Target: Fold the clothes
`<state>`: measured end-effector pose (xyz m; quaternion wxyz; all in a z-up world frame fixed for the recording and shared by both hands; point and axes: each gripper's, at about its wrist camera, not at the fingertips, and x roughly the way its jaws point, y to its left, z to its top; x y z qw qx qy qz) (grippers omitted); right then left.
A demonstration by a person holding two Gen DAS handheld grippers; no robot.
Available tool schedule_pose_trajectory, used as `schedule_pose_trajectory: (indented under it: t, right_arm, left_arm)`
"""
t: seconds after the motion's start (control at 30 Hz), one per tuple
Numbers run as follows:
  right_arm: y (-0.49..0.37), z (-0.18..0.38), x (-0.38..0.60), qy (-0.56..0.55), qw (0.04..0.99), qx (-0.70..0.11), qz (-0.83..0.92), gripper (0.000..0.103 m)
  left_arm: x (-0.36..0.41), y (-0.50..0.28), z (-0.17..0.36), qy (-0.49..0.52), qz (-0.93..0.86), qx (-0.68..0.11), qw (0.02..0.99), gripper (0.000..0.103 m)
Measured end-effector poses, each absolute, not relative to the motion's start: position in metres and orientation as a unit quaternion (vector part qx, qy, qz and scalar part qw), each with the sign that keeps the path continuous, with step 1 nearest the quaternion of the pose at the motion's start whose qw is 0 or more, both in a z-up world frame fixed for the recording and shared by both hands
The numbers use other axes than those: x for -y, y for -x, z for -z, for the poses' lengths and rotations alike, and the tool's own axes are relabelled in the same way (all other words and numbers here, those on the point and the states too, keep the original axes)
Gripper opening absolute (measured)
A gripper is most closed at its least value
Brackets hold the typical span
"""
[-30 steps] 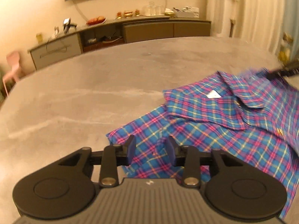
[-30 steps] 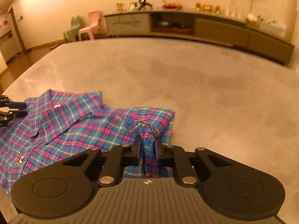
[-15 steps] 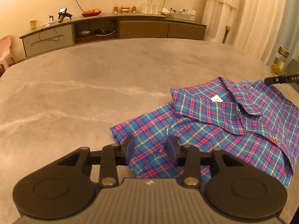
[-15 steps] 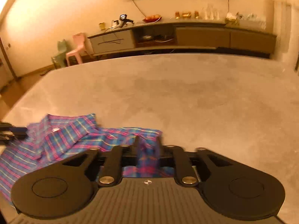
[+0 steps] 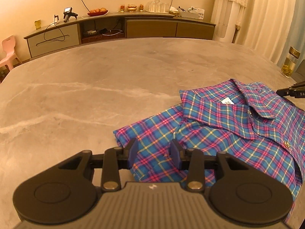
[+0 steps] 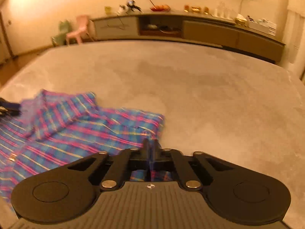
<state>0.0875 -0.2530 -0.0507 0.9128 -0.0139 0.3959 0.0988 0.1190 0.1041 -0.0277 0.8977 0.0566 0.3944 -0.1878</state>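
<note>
Plaid shirt [image 5: 219, 133] lies rumpled on grey marbled table [image 5: 85, 95]; left hand-held gripper [image 5: 153, 150] gapes wide, right hand-held gripper [image 6: 151, 148] pinches a fabric fold.

Left wrist view: low over grey table [image 5: 80, 95], close, facing sideboard [image 5: 122, 26] across the room. Right wrist view: likewise, blurred. Shared: plaid shirt [image 5: 219, 133], table, sideboard, pink chair [image 5: 7, 51].

A grey marbled table [image 5: 80, 99] carries only a blue-and-pink plaid shirt [image 5: 219, 133], lying partly folded.
</note>
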Motion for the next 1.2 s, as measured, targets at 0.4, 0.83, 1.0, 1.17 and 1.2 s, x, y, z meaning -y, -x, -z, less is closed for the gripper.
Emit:
schedule_pose_trajectory:
  t: [0.4, 0.83, 1.0, 1.17, 1.2]
  right_arm:
    - [-0.095, 0.045, 0.232, 0.029, 0.919, -0.354, -0.168, 0.062]
    - [-0.084, 0.023, 0.232, 0.056, 0.917, -0.35, -0.183, 0.0]
    - [-0.094, 0.036, 0.241, 0.054, 0.911, -0.376, -0.158, 0.0]
    - [-0.096, 0.024, 0.251, 0.024, 0.915, -0.349, -0.201, 0.046]
    - [-0.099, 0.026, 0.249, 0.028, 0.913, -0.35, -0.205, 0.06]
  left_arm:
    - [-0.091, -0.115, 0.026, -0.09, 0.174, -0.391, 0.899, 0.007]
    - [-0.082, -0.12, -0.006, -0.103, 0.175, -0.344, 0.917, 0.0]
    - [-0.089, -0.13, 0.001, -0.095, 0.18, -0.368, 0.907, 0.013]
    - [-0.098, -0.122, 0.009, -0.101, 0.192, -0.388, 0.895, 0.052]
    - [-0.096, -0.122, 0.013, -0.108, 0.197, -0.394, 0.891, 0.051]
